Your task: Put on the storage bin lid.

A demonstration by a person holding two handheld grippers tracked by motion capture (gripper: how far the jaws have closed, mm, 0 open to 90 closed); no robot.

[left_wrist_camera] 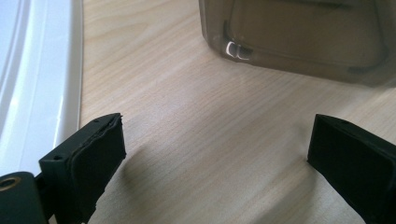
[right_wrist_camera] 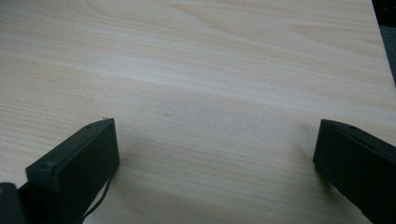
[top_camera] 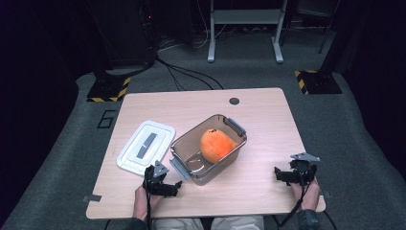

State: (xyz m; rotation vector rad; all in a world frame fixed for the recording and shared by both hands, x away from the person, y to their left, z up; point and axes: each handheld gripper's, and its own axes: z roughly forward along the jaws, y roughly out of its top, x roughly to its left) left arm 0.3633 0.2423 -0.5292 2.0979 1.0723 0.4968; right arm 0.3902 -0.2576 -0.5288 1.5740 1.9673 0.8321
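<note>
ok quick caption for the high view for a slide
Both open grippers, left gripper and right gripper, rest near the table's front edge beside an orange fruit in a lidless container.

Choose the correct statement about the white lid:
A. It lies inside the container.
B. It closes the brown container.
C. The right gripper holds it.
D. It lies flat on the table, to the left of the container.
D: the white lid lies flat on the table beside the open brown container, which holds an orange fruit.
</note>
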